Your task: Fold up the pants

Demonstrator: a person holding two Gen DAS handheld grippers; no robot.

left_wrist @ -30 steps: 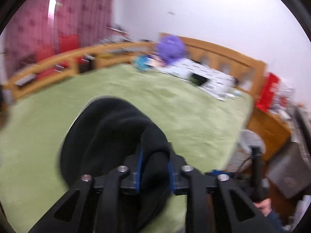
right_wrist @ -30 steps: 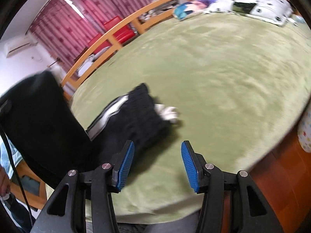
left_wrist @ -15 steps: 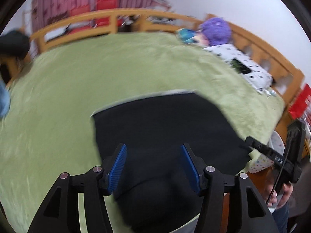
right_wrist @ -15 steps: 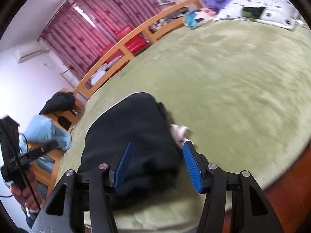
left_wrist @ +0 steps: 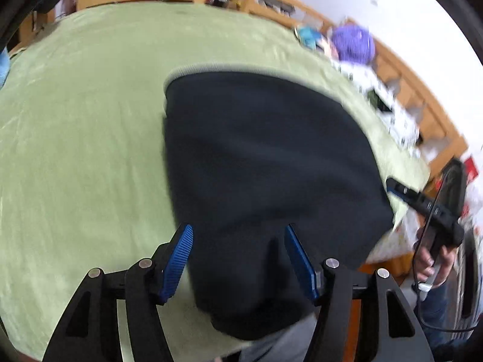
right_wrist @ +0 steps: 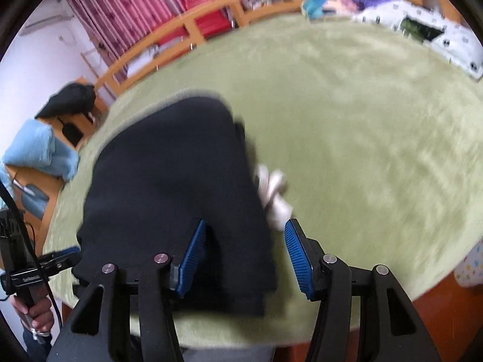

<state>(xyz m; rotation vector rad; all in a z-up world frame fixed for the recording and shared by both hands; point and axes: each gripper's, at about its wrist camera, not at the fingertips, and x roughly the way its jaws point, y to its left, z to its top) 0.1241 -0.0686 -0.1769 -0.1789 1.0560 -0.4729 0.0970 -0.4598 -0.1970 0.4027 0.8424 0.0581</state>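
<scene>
Black pants (left_wrist: 265,163) lie folded flat on the green bed cover (left_wrist: 75,150), near the bed's front edge; they also show in the right wrist view (right_wrist: 175,181). A white drawstring (right_wrist: 273,193) sticks out at their right side. My left gripper (left_wrist: 238,253) is open and empty just above the near edge of the pants. My right gripper (right_wrist: 244,252) is open and empty over the pants' near right corner. Each gripper also shows in the other's view, the right one (left_wrist: 425,208) and the left one (right_wrist: 39,268), hand-held beside the bed.
A wooden bed rail (right_wrist: 211,21) runs along the far side, with red curtains (right_wrist: 145,3) behind. A purple plush (left_wrist: 353,42), a teal item and a spotted white pillow (right_wrist: 422,36) lie at the head. A blue towel (right_wrist: 39,150) and a black garment (right_wrist: 72,99) sit left of the bed.
My left gripper let go of the pants and opened; the pants dropped from hanging to lying folded flat. Both grippers drew closer over the near edge.
</scene>
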